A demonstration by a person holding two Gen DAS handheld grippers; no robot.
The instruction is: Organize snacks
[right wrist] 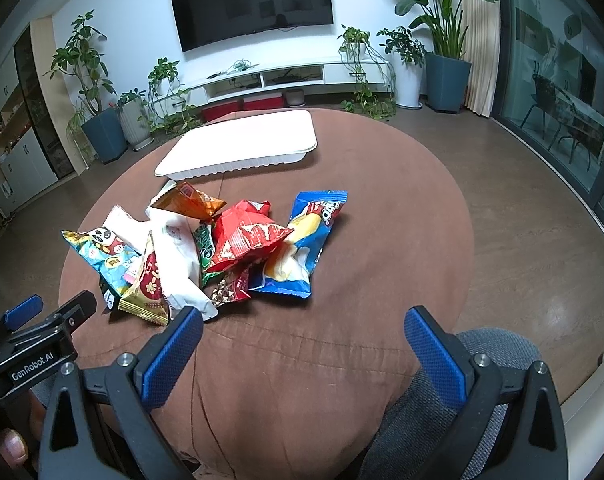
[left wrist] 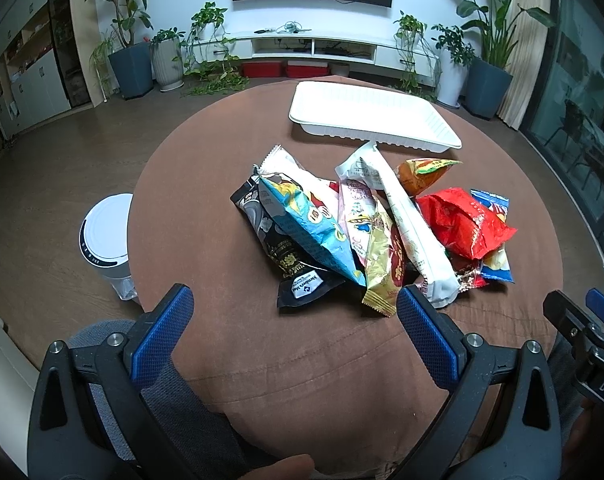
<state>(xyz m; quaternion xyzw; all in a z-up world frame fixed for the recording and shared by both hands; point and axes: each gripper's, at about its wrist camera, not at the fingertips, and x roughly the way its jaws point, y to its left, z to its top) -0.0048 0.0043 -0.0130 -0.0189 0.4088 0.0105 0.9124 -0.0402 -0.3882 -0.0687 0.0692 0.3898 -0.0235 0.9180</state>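
Note:
Several snack packets lie heaped in the middle of a round brown table (left wrist: 206, 184) (right wrist: 402, 200): a light blue bag (left wrist: 306, 220) (right wrist: 98, 256), a long white pack (left wrist: 410, 220) (right wrist: 174, 256), a red bag (left wrist: 462, 220) (right wrist: 246, 240) and a blue bag (right wrist: 302, 248). Behind the heap sits an empty white tray (left wrist: 374, 114) (right wrist: 242, 144). My left gripper (left wrist: 294, 308) is open at the near side of the heap, holding nothing. My right gripper (right wrist: 304, 330) is open too, just short of the packets. Each gripper shows at the edge of the other's view.
A white round bin (left wrist: 106, 236) stands on the floor left of the table. A grey chair (right wrist: 490, 360) sits at the table's near edge. Potted plants, a TV stand and a wall TV line the far wall; glass doors are at the right.

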